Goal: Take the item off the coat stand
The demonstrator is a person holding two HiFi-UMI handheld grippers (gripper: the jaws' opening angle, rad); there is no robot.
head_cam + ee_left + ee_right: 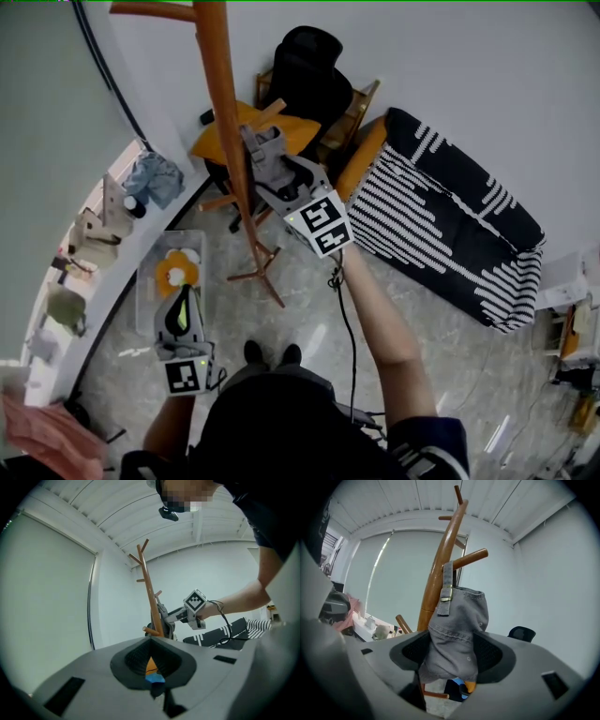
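White walls and a pale stone floor [302, 281] surround the wooden coat stand [225, 122]. The right gripper [452, 660] has its jaws pressed onto the grey cap [459, 620], which hangs by its strap from a peg on the stand. The left gripper [151, 660] is held low, well apart from the stand, its jaws together and empty.
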